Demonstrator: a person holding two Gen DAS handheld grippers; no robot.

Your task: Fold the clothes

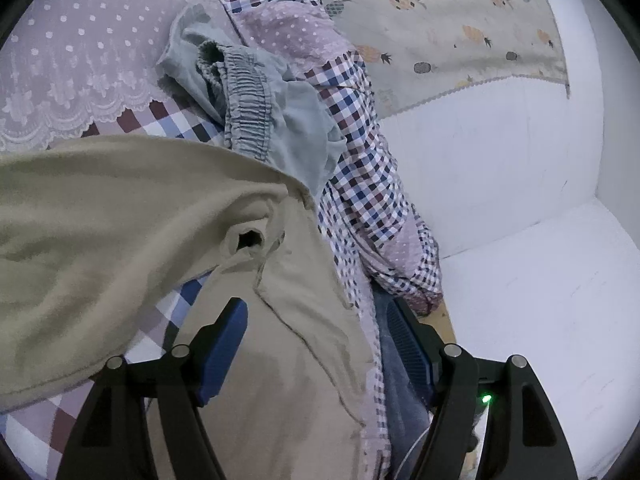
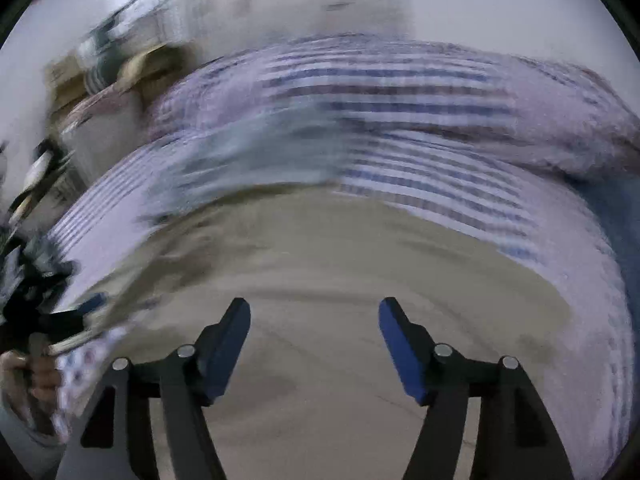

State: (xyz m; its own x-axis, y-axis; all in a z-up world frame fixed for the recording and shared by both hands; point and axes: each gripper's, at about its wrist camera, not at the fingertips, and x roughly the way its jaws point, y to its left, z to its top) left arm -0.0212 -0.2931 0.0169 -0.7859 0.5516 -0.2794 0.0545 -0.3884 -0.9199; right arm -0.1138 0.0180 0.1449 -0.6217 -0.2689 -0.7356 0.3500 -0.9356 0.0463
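Note:
A beige garment (image 1: 120,232) lies spread over a checked bed cover (image 1: 360,184), with a small dark fold opening near its middle. My left gripper (image 1: 316,320) is open above the beige cloth near the bed's edge, its blue pads (image 1: 224,356) wide apart with nothing between them. A grey-green garment with an elastic waistband (image 1: 248,100) lies crumpled behind the beige one. The right wrist view is heavily blurred by motion. There my right gripper (image 2: 314,316) is open over the beige garment (image 2: 320,264), holding nothing.
The checked cover hangs over the bed's side next to a white padded surface (image 1: 520,280). A lilac dotted lace cloth (image 1: 80,64) and a pineapple-print sheet (image 1: 440,20) lie further back. A hand (image 2: 28,376) holding the other gripper shows at the left of the right wrist view.

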